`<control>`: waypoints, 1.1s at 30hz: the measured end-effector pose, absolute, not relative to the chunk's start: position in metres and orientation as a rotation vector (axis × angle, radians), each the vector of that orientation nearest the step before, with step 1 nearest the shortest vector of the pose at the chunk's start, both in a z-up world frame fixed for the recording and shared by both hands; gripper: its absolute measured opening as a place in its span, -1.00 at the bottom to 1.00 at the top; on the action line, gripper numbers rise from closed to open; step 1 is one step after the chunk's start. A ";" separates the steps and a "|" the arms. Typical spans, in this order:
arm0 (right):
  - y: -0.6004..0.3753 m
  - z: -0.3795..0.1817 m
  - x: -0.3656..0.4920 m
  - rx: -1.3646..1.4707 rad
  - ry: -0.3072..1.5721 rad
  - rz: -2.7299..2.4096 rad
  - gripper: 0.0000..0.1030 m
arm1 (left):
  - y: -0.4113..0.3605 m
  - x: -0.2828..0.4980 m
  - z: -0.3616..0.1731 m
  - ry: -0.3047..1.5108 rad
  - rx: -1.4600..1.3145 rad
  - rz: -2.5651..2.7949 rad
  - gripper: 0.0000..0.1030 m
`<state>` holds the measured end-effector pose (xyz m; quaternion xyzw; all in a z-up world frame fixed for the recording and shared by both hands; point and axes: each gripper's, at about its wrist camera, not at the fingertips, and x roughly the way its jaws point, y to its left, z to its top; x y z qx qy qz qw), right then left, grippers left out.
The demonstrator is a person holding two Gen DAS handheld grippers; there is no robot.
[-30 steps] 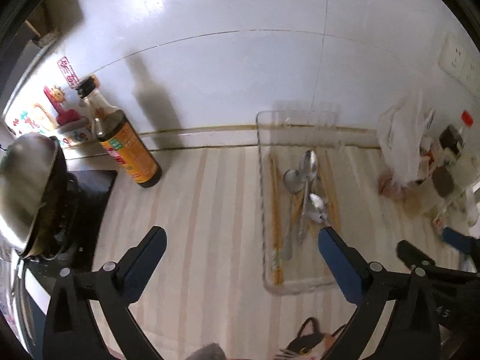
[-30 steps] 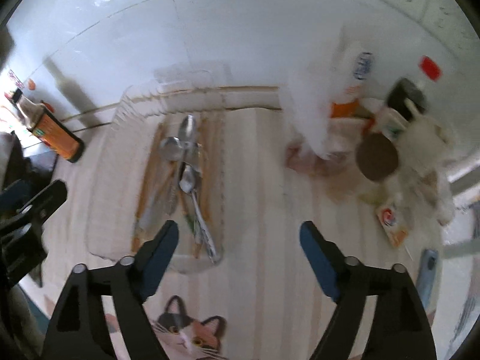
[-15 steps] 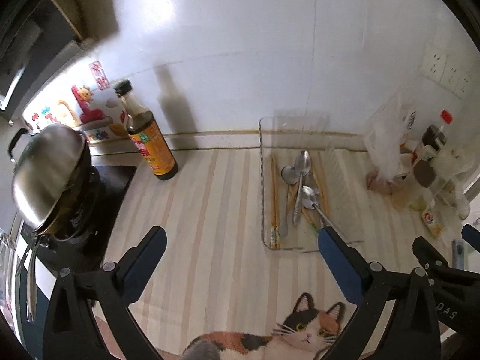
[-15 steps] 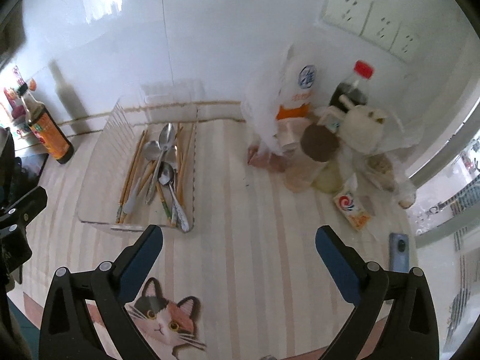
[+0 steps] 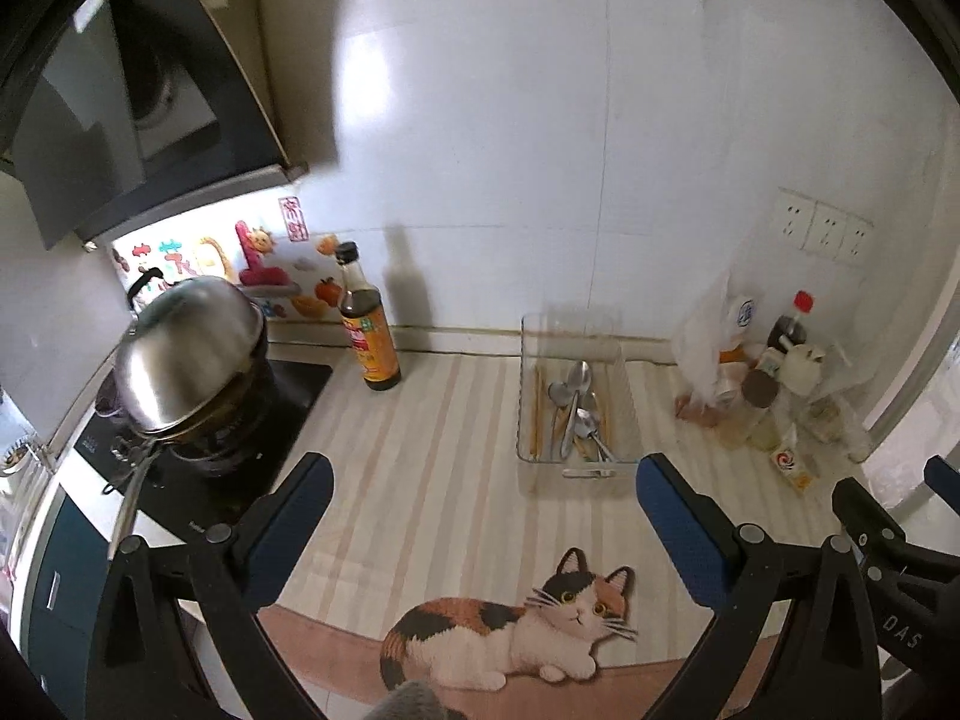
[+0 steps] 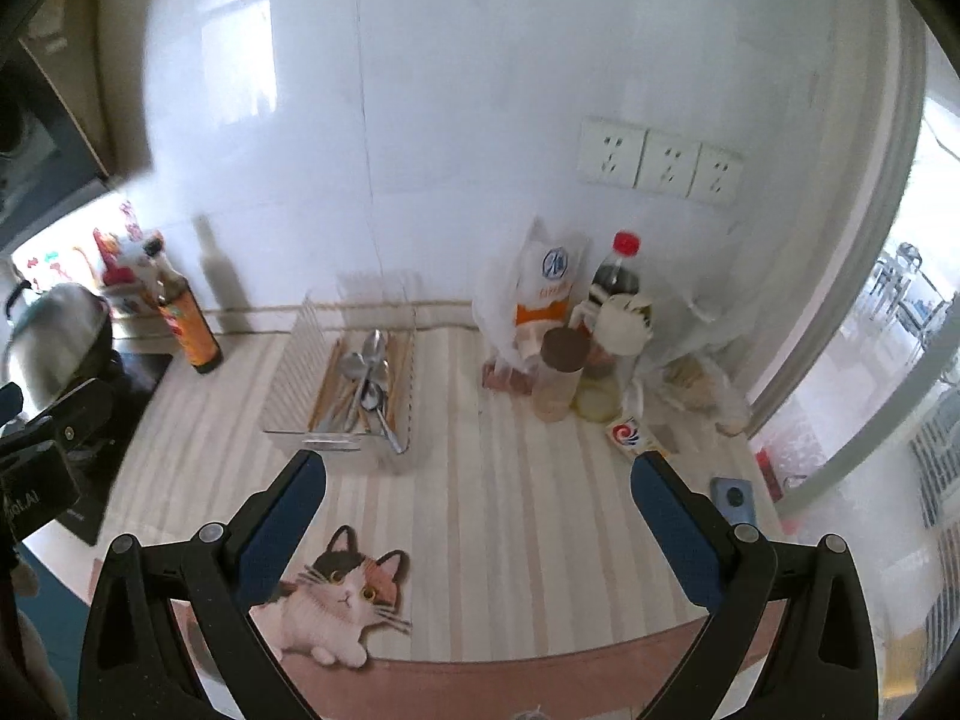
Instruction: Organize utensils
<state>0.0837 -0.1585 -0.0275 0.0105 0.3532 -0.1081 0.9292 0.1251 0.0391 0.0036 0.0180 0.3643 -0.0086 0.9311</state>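
- Spoons [image 5: 575,402] and chopsticks [image 5: 536,414] lie in the clear tray [image 5: 576,474], well ahead of both grippers.
- From the left gripper [image 5: 477,501] the tray sits ahead-right; from the right gripper [image 6: 477,498], ahead-left, seemingly about equally far.
- Their long axes run away from the grippers, spoon bowls at the far end.
- Both grippers' jaws stand wide apart, empty.

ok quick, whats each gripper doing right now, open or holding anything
Left gripper: open, holding nothing, above the counter short of the clear tray.
Right gripper: open, holding nothing, also short of the tray.
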 end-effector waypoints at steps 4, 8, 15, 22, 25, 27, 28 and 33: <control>-0.155 -0.011 0.057 0.020 0.698 -0.209 1.00 | 0.042 0.103 0.016 0.724 0.044 -0.022 1.00; -0.149 -0.001 0.041 0.024 0.689 -0.205 1.00 | 0.045 0.091 0.021 0.730 0.038 -0.032 1.00; -0.142 0.009 0.037 0.032 0.705 -0.210 1.00 | 0.049 0.090 0.025 0.757 0.053 -0.015 1.00; -0.137 0.015 0.041 0.024 0.686 -0.233 1.00 | 0.055 0.093 0.024 0.765 0.046 -0.010 1.00; -0.135 0.015 0.042 0.023 0.689 -0.229 1.00 | 0.057 0.094 0.022 0.769 0.048 -0.007 1.00; -0.135 0.015 0.042 0.025 0.692 -0.226 1.00 | 0.057 0.094 0.022 0.776 0.053 0.000 1.00; -0.134 0.014 0.043 0.024 0.695 -0.226 1.00 | 0.058 0.094 0.022 0.777 0.053 -0.001 1.00; -0.132 0.014 0.045 0.027 0.698 -0.218 1.00 | 0.058 0.094 0.022 0.786 0.043 -0.004 1.00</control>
